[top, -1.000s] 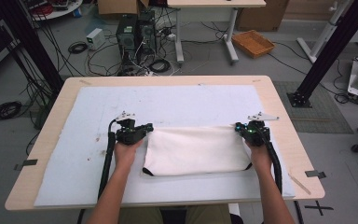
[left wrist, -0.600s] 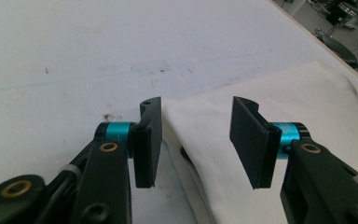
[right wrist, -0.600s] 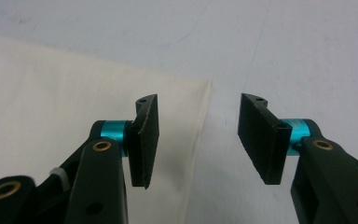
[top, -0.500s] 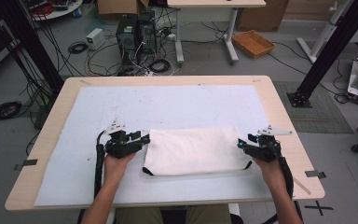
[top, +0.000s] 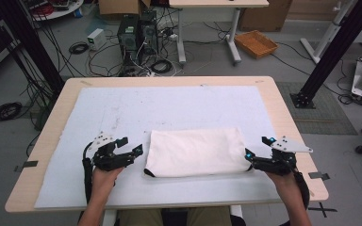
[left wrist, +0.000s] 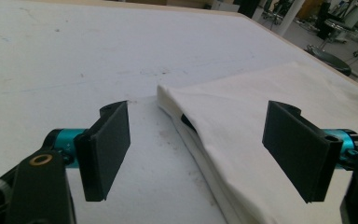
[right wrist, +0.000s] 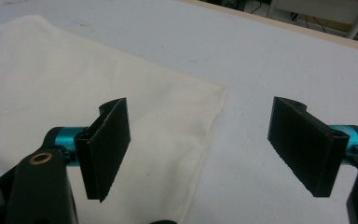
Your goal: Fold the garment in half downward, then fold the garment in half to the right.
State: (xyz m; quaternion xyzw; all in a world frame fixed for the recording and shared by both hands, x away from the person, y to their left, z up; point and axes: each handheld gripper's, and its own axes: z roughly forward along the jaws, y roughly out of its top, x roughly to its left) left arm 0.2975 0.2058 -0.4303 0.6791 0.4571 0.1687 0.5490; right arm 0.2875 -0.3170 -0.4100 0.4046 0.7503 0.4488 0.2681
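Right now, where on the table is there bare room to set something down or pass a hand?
The white mat lies bare between its far edge and the folded cloth, right across. A narrower strip runs along the near edge. It is crowded beside the cloth's ends, where the left gripper and right gripper sit, jaws just opened, nothing between them.

Folded cloth (top: 195, 151): off-white woven fabric, matt, soft, faintly creased, layered at the edge with a thin dark trim at one corner. White mat (top: 169, 108) under it: matt, slightly rough, scuffed and speckled with grey marks. Desk (top: 292, 117): pale wood, smooth, satin along the bare rim. Left tongs (left wrist: 196, 154): matt black plastic jaws with flat smooth pads, glossy teal anodised metal at the pivots, a brass-coloured bolt. Right tongs (right wrist: 200, 151): same matt black plastic, pads finely ribbed, teal metal behind.
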